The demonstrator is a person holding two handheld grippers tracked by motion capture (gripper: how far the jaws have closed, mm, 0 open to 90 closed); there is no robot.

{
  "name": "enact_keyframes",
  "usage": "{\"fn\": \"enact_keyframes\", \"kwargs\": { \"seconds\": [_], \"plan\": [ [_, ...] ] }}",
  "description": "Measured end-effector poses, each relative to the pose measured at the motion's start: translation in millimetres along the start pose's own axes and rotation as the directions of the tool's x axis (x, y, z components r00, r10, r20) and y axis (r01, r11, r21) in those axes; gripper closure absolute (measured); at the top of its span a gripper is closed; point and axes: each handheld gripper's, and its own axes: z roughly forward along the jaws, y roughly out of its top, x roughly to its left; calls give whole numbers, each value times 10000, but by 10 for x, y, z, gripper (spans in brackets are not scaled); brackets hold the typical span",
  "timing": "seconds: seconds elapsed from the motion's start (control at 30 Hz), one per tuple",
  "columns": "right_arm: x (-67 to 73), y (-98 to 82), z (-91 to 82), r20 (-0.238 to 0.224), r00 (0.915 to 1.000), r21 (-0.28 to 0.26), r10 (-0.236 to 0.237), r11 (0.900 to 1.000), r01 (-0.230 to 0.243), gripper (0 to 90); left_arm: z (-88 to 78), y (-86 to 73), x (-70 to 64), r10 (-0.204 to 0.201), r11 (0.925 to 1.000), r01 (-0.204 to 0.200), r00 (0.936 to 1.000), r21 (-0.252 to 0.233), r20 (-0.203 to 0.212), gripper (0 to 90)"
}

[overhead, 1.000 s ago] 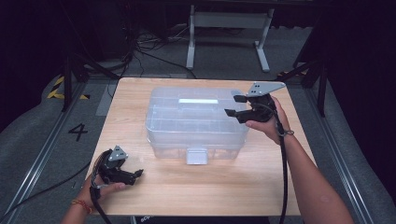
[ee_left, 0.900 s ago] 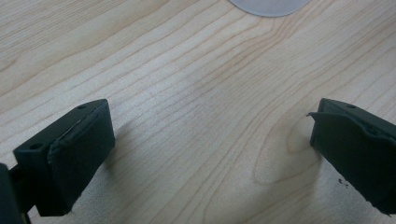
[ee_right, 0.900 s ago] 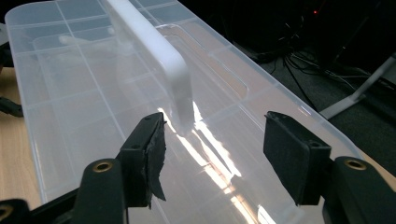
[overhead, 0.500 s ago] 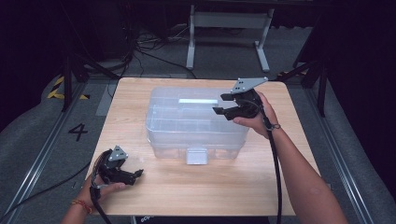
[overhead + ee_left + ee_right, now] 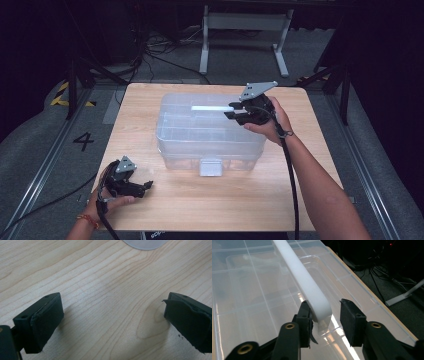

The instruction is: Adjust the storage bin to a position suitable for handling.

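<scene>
Carried inward over the clear storage box [image 5: 210,131], the right gripper [image 5: 325,315] has been closing around its white handle [image 5: 304,282], one pad touching, one just apart, seemingly for lifting; the left gripper [image 5: 112,315] is rested wide open on the table [image 5: 100,277].

Light wooden tabletop [image 5: 310,200], squarish, pale grain, standing on grey floor [image 5: 45,150], one clear plastic lidded storage box [image 5: 200,135] resting at its centre, white handle along the lid, front latch facing the near edge, left tongs [image 5: 145,186] resting at the near left corner
</scene>
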Motion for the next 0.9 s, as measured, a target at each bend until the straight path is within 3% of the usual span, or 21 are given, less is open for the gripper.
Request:
{"fn": "enact_keyframes", "kwargs": {
  "seconds": [0.1, 0.3, 0.53, 0.57, 0.67, 0.77, 0.83, 0.9],
  "plan": [
    [24, 18, 21, -143, 9997, 117, -213, 9997, 215, 756, 0, -1, -5, -87, 10000, 87, 10000, -11, 2, 36],
    [32, 36, 34, -37, 9995, 134, -306, 9994, 306, 758, -8, -8, -1, -159, 9998, 158, 9998, -122, -86, 58],
    [8, 76, 37, -147, 9997, 347, -214, 9992, 219, 759, -48, -2, 21, -502, 9985, 496, 9984, -235, -271, 205],
    [4, 81, 37, -171, 9997, 385, -167, 9991, 174, 759, -60, 10, 29, -385, 9991, 380, 9988, -179, -287, 232],
    [-12, 92, 40, -219, 9997, 425, -49, 9991, 58, 758, -149, 62, 32, -216, 9961, 179, 9989, -867, -417, 290],
    [-21, 105, 36, -167, 9998, 398, 131, 9991, -124, 757, -286, 146, 23, -366, 9875, 299, 9985, -1549, -406, 316],
    [-39, 123, 34, -195, 9996, 464, 227, 9987, -218, 757, -376, 232, 2, -257, 9809, 130, 9977, -1940, -630, 324],
    [-56, 144, 33, -227, 9994, 556, 278, 9981, -265, 757, -428, 312, -27, -121, 9780, -36, 9972, -2086, -739, 332]
  ]
}}
